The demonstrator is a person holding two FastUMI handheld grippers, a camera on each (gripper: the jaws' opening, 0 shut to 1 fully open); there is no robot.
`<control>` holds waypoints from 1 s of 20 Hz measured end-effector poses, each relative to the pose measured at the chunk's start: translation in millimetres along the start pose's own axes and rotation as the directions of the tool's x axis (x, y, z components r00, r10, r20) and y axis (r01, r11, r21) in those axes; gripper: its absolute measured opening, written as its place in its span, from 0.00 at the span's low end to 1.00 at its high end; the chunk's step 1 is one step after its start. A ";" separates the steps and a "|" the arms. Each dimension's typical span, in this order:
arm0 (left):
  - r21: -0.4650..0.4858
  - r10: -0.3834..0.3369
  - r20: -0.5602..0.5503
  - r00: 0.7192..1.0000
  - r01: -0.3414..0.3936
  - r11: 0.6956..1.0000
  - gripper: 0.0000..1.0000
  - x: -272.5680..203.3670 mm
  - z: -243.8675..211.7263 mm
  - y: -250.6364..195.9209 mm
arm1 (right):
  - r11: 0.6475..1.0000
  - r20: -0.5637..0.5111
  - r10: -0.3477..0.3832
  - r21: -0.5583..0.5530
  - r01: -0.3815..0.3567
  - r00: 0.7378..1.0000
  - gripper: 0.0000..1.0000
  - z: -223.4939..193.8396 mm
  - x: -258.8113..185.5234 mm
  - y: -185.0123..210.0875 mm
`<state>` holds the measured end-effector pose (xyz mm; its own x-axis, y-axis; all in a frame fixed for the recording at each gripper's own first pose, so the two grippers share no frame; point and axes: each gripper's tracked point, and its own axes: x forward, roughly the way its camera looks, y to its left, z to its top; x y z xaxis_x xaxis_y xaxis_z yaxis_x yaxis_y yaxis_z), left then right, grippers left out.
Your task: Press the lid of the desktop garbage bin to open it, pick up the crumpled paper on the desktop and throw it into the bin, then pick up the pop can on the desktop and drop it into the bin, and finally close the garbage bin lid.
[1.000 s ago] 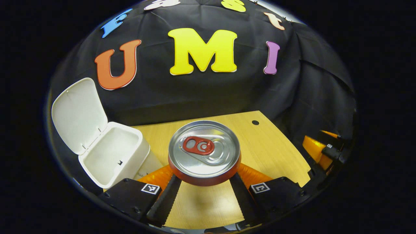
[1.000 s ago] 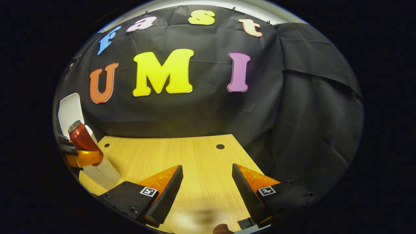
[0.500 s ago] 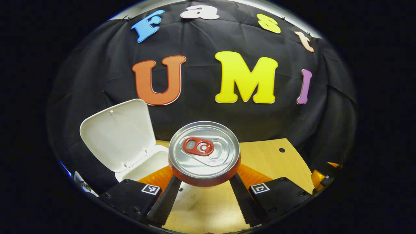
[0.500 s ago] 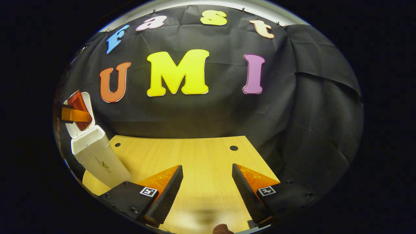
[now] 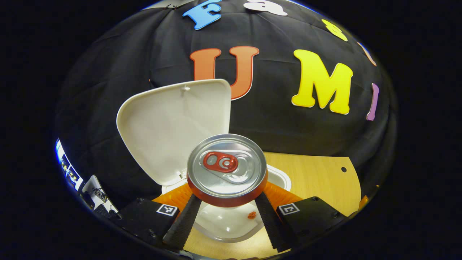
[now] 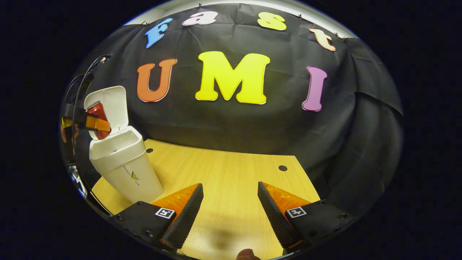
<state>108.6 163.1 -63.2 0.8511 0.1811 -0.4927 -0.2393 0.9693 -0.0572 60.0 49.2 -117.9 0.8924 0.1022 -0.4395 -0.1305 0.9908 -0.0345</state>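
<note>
A red pop can (image 5: 227,169) with a silver top stands upright between the fingers of my left gripper (image 5: 227,213), which is shut on it. It hangs right over the mouth of the white garbage bin (image 5: 231,222), whose lid (image 5: 173,126) stands open behind the can. In the right gripper view the bin (image 6: 124,168) sits at the table's left end, with the can (image 6: 100,119) held above its opening by the other gripper. My right gripper (image 6: 230,211) is open over bare tabletop with nothing between its fingers. The crumpled paper is hidden.
The light wooden table (image 6: 231,173) has round holes near its back edge (image 6: 282,168). Black cloth closes off the back and right side. A small reddish speck (image 5: 251,215) lies inside the bin.
My left gripper carried the can leftwards, from beside the bin to directly above its open mouth. The right gripper stayed open and turned slightly, bringing the bin more into its view.
</note>
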 end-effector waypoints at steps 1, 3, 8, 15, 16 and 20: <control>-0.012 0.002 -0.012 1.000 -0.003 1.000 0.86 5.6 -4.1 2.2 | 1.000 -0.004 0.004 -0.010 -0.004 1.000 0.96 -1.2 0.6 3.4; -0.024 0.006 -0.027 1.000 -0.007 1.000 0.87 13.4 -9.7 4.6 | 1.000 -0.013 0.013 -0.023 -0.014 1.000 0.96 -3.7 2.7 7.9; -0.011 0.023 -0.007 1.000 -0.023 1.000 0.88 16.6 -7.0 -1.4 | 0.999 -0.040 0.032 -0.040 -0.033 0.999 0.96 -13.5 6.7 11.6; 0.044 0.042 0.151 0.988 -0.049 0.998 0.92 -11.5 49.9 -10.0 | 0.998 -0.050 0.057 -0.024 -0.059 0.997 0.96 -16.3 13.3 8.0; 0.037 0.047 0.177 0.983 -0.054 0.998 0.92 -17.4 61.8 -8.6 | 0.998 -0.050 0.061 -0.019 -0.062 0.997 0.96 -16.5 14.5 7.8; 0.019 0.052 0.291 0.955 -0.060 0.998 0.92 -36.9 122.9 -8.7 | 0.997 -0.057 0.078 0.004 -0.078 0.995 0.96 -15.7 19.3 5.5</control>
<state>136.7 168.5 62.2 0.9367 0.2718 -0.2208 -0.2810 0.9596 -0.0107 69.7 55.2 -140.7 0.8535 0.1740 -0.4912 -0.1977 0.9803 0.0037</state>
